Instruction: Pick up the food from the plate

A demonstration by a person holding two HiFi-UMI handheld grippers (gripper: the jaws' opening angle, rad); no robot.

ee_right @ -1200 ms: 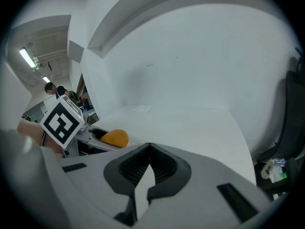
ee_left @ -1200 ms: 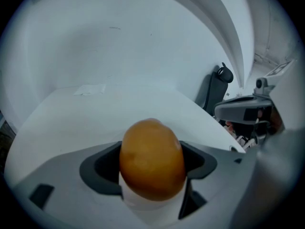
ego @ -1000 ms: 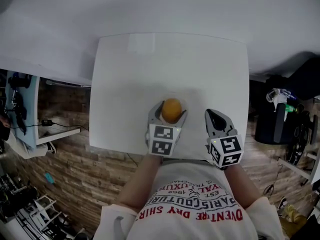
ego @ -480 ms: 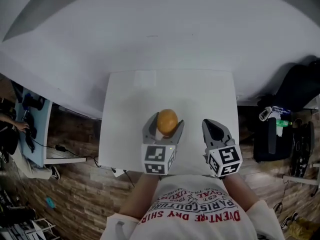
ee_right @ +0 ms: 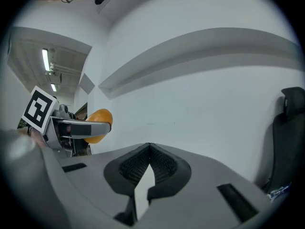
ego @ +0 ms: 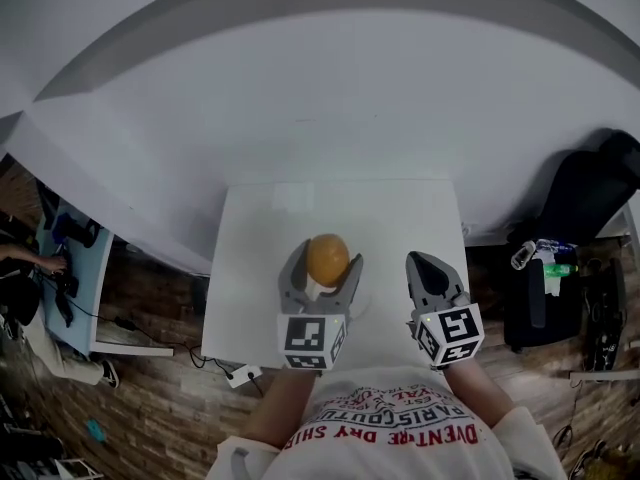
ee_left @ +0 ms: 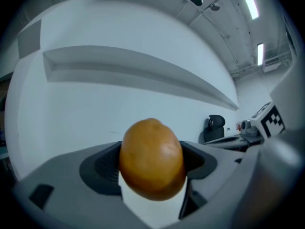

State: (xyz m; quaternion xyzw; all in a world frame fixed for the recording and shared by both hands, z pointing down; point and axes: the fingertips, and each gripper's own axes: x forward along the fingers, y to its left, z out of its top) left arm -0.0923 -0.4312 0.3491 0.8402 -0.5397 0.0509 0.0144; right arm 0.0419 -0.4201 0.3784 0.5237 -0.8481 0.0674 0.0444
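A round orange-brown piece of food (ego: 327, 258) sits between the pads of my left gripper (ego: 323, 266), which is shut on it and holds it up above the white table (ego: 255, 268). In the left gripper view the food (ee_left: 151, 159) fills the gap between the jaws, with only wall behind it. The white plate is hard to tell apart from the tabletop below. My right gripper (ego: 428, 263) hovers to the right, shut and empty; its pads (ee_right: 143, 163) meet at the tip. From its view I see the left gripper (ee_right: 78, 128) carrying the food (ee_right: 97, 125).
The small table stands against a white wall, with brick-patterned floor on both sides. A black bag or chair (ego: 590, 198) and bottles stand at the right, a blue desk (ego: 70, 268) at the left. A white power strip (ego: 240, 373) lies by the table's near left corner.
The left gripper has risen with the food in it, well above the table, and the head view now takes in more wall. The right gripper stays shut beside it.
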